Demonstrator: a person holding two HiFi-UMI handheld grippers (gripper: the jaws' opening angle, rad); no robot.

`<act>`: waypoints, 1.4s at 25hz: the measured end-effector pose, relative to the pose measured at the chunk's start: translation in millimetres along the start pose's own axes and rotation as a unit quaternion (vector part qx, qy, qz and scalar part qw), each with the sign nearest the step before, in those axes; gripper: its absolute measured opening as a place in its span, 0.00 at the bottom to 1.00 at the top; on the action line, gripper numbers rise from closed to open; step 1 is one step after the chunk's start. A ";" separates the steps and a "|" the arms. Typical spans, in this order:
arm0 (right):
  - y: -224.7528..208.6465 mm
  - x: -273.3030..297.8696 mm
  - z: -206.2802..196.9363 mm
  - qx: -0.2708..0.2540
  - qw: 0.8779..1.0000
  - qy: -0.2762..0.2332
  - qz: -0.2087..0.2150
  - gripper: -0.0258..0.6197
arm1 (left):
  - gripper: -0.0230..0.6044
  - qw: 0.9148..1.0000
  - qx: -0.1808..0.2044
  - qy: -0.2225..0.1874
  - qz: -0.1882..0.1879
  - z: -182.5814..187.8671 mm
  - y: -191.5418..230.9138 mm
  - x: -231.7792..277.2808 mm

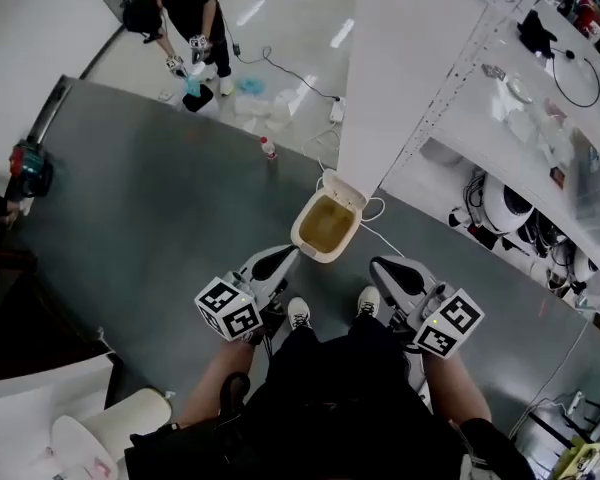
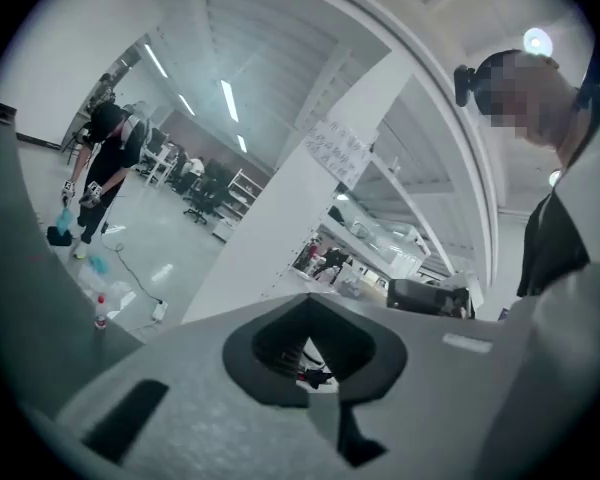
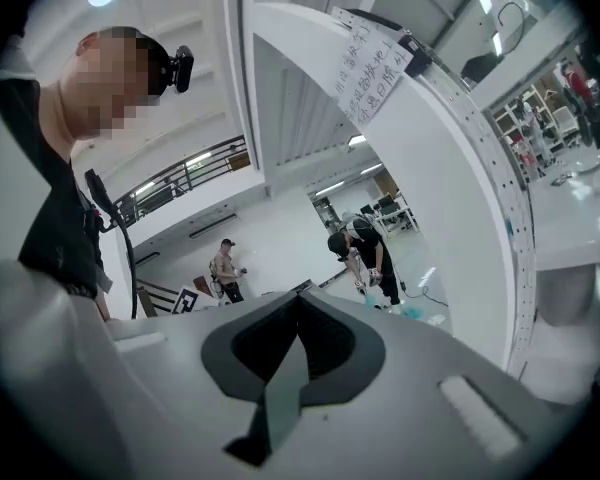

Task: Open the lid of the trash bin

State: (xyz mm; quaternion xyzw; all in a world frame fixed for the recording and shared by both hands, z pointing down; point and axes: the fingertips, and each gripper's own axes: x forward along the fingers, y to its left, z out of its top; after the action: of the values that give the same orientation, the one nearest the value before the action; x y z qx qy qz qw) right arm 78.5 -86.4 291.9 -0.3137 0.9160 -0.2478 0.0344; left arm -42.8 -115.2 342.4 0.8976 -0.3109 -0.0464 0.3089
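In the head view a small cream trash bin (image 1: 328, 228) stands on the grey floor just ahead of my feet. Its lid (image 1: 344, 190) is tipped up at the far side, and the yellowish inside shows. My left gripper (image 1: 278, 260) hangs near the bin's left front, and my right gripper (image 1: 386, 268) near its right front. Both are apart from the bin. The left gripper (image 2: 305, 306) and the right gripper (image 3: 298, 303) each have their jaws closed together with nothing between them. The bin does not appear in either gripper view; both look out level across the room.
A white pillar (image 1: 410, 68) rises right behind the bin, with a cable and power strip (image 1: 337, 111) at its foot. A small bottle (image 1: 269, 148) stands on the floor beyond. A person (image 1: 185, 13) bends over far back. Cluttered shelves (image 1: 540, 128) run along the right.
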 end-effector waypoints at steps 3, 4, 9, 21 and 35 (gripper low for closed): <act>25.3 -5.5 12.5 -0.007 1.000 -0.002 0.011 0.05 | 0.04 0.999 0.016 0.003 -0.028 14.6 -47.2 -12.6; 34.9 -6.8 14.9 -0.008 1.000 -0.002 0.016 0.05 | 0.04 0.999 0.023 0.004 -0.034 18.0 -60.4 -18.6; 66.7 -8.4 22.0 -0.022 0.999 -0.008 0.031 0.05 | 0.04 0.997 0.043 0.006 -0.064 23.9 -102.0 -41.4; 75.6 -23.4 20.9 -0.040 0.999 -0.001 0.025 0.05 | 0.04 0.992 0.092 0.011 -0.086 25.9 -132.1 -37.8; 72.6 -27.9 11.3 -0.027 0.999 0.016 0.033 0.05 | 0.04 0.993 0.083 0.009 -0.087 18.6 -138.0 -29.3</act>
State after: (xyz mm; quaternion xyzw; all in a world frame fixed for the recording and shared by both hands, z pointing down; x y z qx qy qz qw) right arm 62.9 -25.4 244.9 -0.2798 0.9328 -0.2265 0.0195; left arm 1.6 -22.8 243.8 0.9444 -0.2314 -0.0392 0.2305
